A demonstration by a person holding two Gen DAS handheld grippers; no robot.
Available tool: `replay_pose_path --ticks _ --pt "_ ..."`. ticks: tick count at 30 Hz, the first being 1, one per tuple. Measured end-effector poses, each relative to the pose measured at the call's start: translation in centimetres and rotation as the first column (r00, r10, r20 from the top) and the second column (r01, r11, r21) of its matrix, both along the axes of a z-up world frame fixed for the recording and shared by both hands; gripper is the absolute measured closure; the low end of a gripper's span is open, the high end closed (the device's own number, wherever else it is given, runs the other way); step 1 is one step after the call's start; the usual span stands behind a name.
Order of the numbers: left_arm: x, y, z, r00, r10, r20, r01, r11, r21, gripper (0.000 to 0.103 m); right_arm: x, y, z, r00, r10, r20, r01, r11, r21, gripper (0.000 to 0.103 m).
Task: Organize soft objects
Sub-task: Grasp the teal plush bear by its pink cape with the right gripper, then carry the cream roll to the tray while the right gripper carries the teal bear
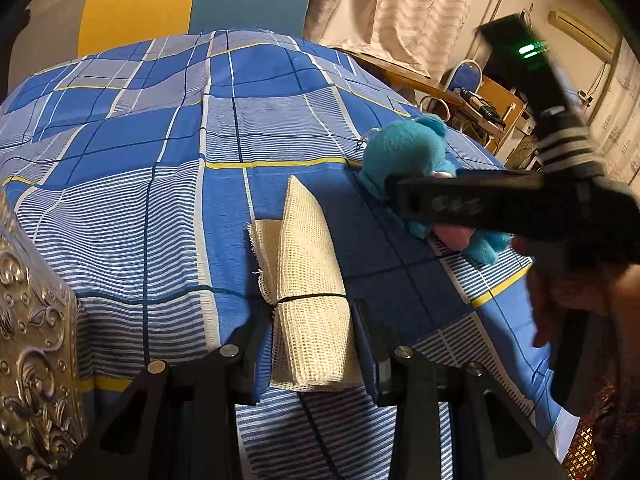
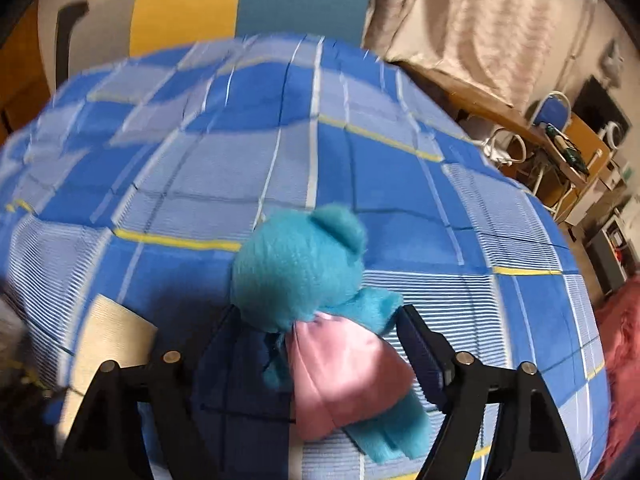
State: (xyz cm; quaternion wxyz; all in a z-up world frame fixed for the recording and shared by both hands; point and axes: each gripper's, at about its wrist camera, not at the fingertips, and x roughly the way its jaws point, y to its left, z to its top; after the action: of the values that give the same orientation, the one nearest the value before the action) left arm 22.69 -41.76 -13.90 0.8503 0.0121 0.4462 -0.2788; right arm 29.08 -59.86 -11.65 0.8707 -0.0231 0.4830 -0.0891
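Observation:
A cream mesh cloth roll [image 1: 308,280], bound by a black band, lies on the blue checked bedspread [image 1: 160,140]. My left gripper [image 1: 310,312] is open with a finger on each side of the roll's near end, not pressing it. A teal plush bear [image 2: 316,292] in a pink dress lies on the bedspread between the fingers of my right gripper [image 2: 320,316], which is open around it. The bear [image 1: 408,152] and the right gripper [image 1: 404,200] also show in the left wrist view. The cloth roll's corner [image 2: 108,328] shows at left in the right wrist view.
An embossed silver box [image 1: 36,340] stands at the left edge. A yellow and teal headboard [image 1: 192,0] is behind the bed. Curtains, a desk and a blue chair [image 2: 556,116] are at right. A red fuzzy thing [image 2: 624,340] lies at the far right.

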Motion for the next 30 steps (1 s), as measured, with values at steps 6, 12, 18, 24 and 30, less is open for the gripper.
replay_pose_path --ticks 6,12,18,24,30 --pt "0.0 -0.1 -0.1 1.0 -0.003 0.004 0.003 1.0 -0.005 0.067 -2.3 -1.0 1.0 0.994 -0.071 0.084 0.061 0.991 0.121 0.066" --pt "0.0 -0.1 0.1 1.0 -0.004 -0.005 0.004 1.0 -0.004 0.068 -8.6 -1.4 3.7 0.955 -0.24 0.176 0.182 0.938 0.295 0.075" --pt "-1.2 -0.2 1.5 0.997 -0.07 -0.04 0.07 0.997 -0.013 0.07 -14.0 -0.6 4.7 0.928 -0.312 0.202 0.222 0.901 0.374 0.075" --pt "-5.1 1.2 4.0 0.988 -0.149 -0.023 0.147 0.985 -0.096 0.07 -18.2 -0.5 4.4 0.885 -0.416 0.208 0.292 0.845 0.448 0.075" --pt "-11.0 4.9 6.7 0.964 -0.261 0.045 0.265 0.956 -0.128 0.07 -21.4 0.4 3.3 0.854 -0.483 0.192 0.322 0.781 0.535 0.075"
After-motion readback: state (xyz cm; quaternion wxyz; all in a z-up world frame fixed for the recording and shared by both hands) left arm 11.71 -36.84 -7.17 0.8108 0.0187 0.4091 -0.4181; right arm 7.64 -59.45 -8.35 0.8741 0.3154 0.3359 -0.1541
